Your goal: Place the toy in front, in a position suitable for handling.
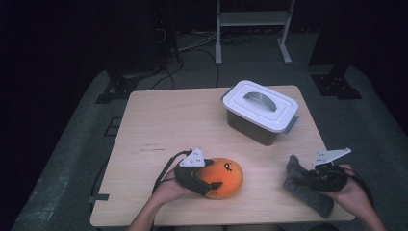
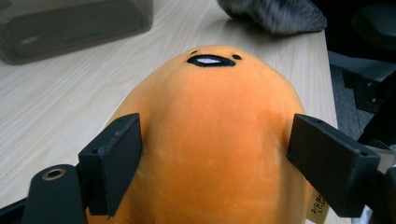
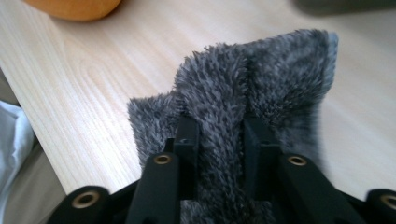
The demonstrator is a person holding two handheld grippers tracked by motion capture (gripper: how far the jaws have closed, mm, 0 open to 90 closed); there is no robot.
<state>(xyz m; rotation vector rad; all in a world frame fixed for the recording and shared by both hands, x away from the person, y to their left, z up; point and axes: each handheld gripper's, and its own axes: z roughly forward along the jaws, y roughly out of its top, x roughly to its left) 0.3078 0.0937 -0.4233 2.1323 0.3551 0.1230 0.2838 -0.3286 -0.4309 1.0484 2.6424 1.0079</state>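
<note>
An orange egg-shaped plush toy (image 1: pixel 228 175) with a small stitched face lies on the wooden table (image 1: pixel 168 125) near its front edge. My left gripper (image 1: pixel 210 185) reaches in from the toy's left. In the left gripper view its jaws stand wide apart and press into both sides of the plush (image 2: pixel 210 112), held by the left gripper (image 2: pixel 217 140). At the front right lies a grey fuzzy cloth (image 1: pixel 313 196). My right gripper (image 1: pixel 308 179) is shut on it, and a fold of the cloth (image 3: pixel 280 74) is pinched between the narrow jaws of the right gripper (image 3: pixel 219 130).
A dark storage box with a white latched lid and grey handle (image 1: pixel 260 103) stands at the back right of the table, seen also as the box (image 2: pixel 70 23) beyond the plush. The orange toy's edge (image 3: pixel 74 7) shows far off. Metal stand legs (image 1: pixel 219 53) rise behind the table.
</note>
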